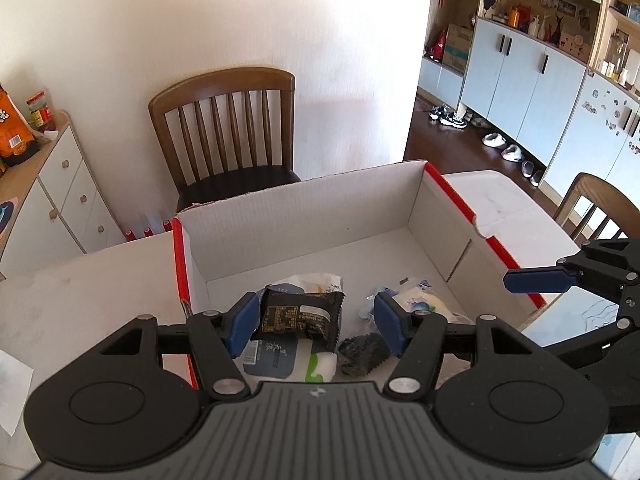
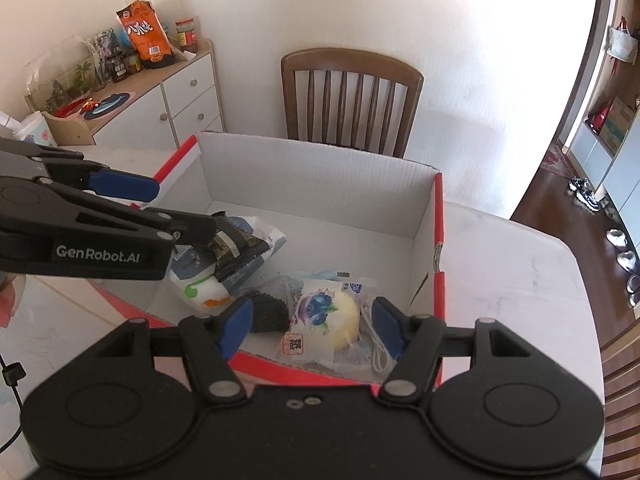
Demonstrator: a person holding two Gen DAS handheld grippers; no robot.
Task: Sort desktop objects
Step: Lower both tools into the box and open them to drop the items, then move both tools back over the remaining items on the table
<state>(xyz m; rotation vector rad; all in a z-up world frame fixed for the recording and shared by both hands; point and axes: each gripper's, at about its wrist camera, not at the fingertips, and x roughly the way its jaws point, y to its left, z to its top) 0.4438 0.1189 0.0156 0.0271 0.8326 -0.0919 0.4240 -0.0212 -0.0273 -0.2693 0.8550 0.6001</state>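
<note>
A white cardboard box with red edges [image 1: 296, 216] [image 2: 320, 184] stands on the white table. In it lie a black snack packet [image 1: 302, 316] [image 2: 236, 250], a white tissue pack [image 1: 280, 360] [image 2: 200, 288], a small dark wrapper [image 1: 362, 354] [image 2: 270, 312], a blueberry bun packet [image 2: 324, 316] [image 1: 416, 300] and a white cable [image 2: 378, 352]. My left gripper [image 1: 316, 326] is open over the box, its jaws either side of the black packet, which looks free. My right gripper [image 2: 314, 328] is open above the bun packet, empty.
A wooden chair [image 1: 228, 128] [image 2: 350, 96] stands behind the table. A white cabinet [image 2: 160, 100] with snacks and jars is at the left. A second chair [image 1: 596, 208] is at the right. Paper [image 1: 12, 384] lies at the table's left edge.
</note>
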